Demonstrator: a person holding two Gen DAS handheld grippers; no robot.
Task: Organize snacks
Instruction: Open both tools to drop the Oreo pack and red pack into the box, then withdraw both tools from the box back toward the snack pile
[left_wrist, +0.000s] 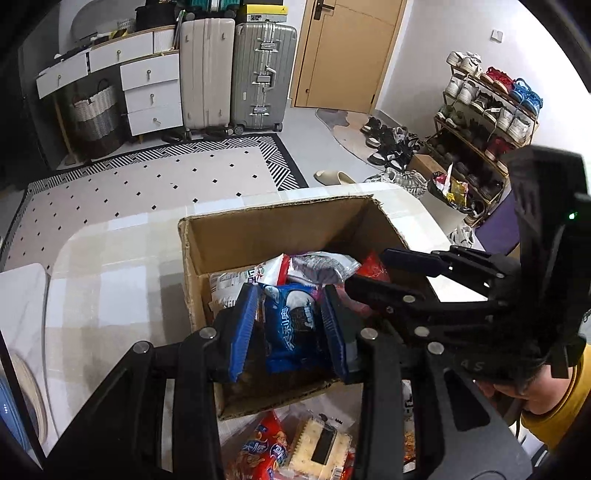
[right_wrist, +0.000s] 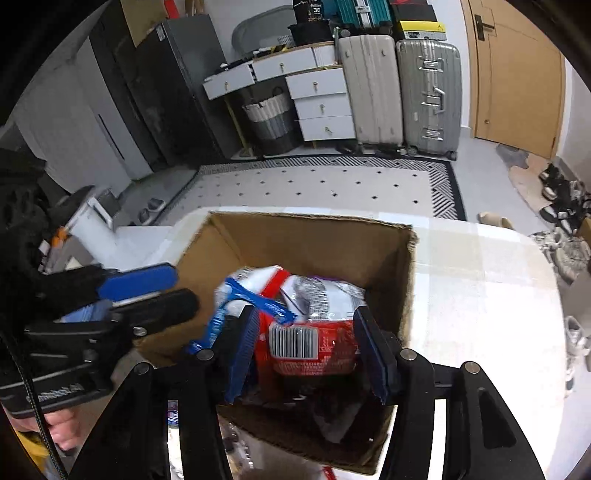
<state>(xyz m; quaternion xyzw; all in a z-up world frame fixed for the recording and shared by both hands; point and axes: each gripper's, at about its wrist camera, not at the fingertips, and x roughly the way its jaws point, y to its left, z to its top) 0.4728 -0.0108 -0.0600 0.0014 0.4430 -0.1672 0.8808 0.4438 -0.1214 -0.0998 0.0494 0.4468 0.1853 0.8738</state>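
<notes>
An open cardboard box (left_wrist: 266, 229) stands on the pale checked table and holds several snack packets. My left gripper (left_wrist: 290, 328) is over the box's near part, shut on a blue Oreo packet (left_wrist: 291, 325). My right gripper (right_wrist: 308, 345) is over the same box (right_wrist: 317, 236), shut on a red packet with a barcode (right_wrist: 314, 347). The right gripper also shows in the left wrist view (left_wrist: 391, 273), at the box's right side. The left gripper shows in the right wrist view (right_wrist: 147, 291), at the box's left edge. A white and grey packet (right_wrist: 325, 295) lies deeper in the box.
More snacks lie on the table in front of the box, a red packet (left_wrist: 262, 450) and a cracker pack (left_wrist: 317, 446). The table edge (left_wrist: 332, 188) runs behind the box. Beyond are a patterned rug (left_wrist: 147, 181), suitcases (left_wrist: 258, 74), drawers and a shoe rack (left_wrist: 487, 122).
</notes>
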